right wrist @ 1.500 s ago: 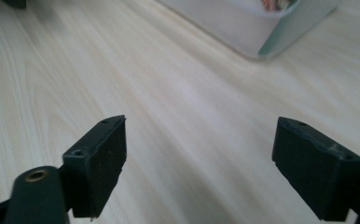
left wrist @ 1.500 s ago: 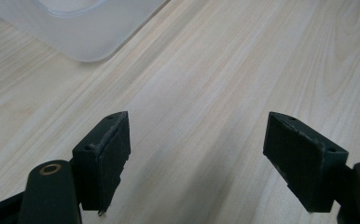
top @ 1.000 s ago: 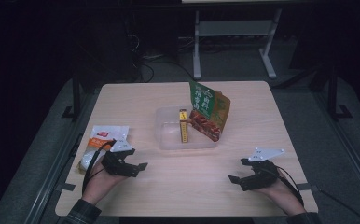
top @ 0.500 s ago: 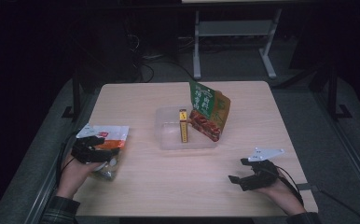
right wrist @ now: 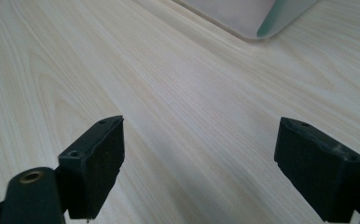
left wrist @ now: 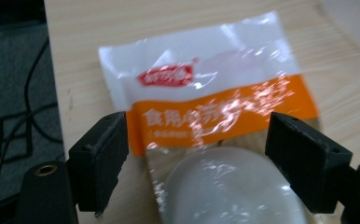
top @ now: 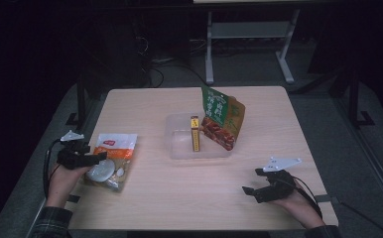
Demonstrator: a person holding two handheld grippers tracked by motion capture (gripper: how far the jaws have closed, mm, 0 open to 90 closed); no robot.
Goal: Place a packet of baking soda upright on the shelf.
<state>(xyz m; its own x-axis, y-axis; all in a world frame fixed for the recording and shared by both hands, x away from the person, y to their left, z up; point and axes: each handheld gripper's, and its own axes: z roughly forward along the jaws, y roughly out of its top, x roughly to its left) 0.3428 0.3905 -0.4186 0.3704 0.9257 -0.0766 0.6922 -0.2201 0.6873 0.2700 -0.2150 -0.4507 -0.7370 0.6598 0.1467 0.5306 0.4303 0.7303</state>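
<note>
A flat packet (top: 114, 157) with a white top, an orange band and a round white lump inside lies near the table's left edge. My left gripper (top: 99, 157) reaches in from that edge and points right at it. In the left gripper view the packet (left wrist: 215, 107) lies on the table between and beyond the open left gripper (left wrist: 197, 135), and the pads do not press on it. My right gripper (top: 247, 190) rests near the front right of the table. In its own view the right gripper (right wrist: 199, 140) is open over bare wood.
A clear plastic tub (top: 179, 148) stands mid-table, its corner (right wrist: 257, 18) showing ahead of the right gripper. In it a yellow box (top: 195, 134) stands upright and a green and red snack bag (top: 223, 119) leans. Table legs and cables lie on the dark floor beyond.
My left hand has moved left, from the table's front toward its left edge, and now faces the packet from the side. The right hand has stayed put.
</note>
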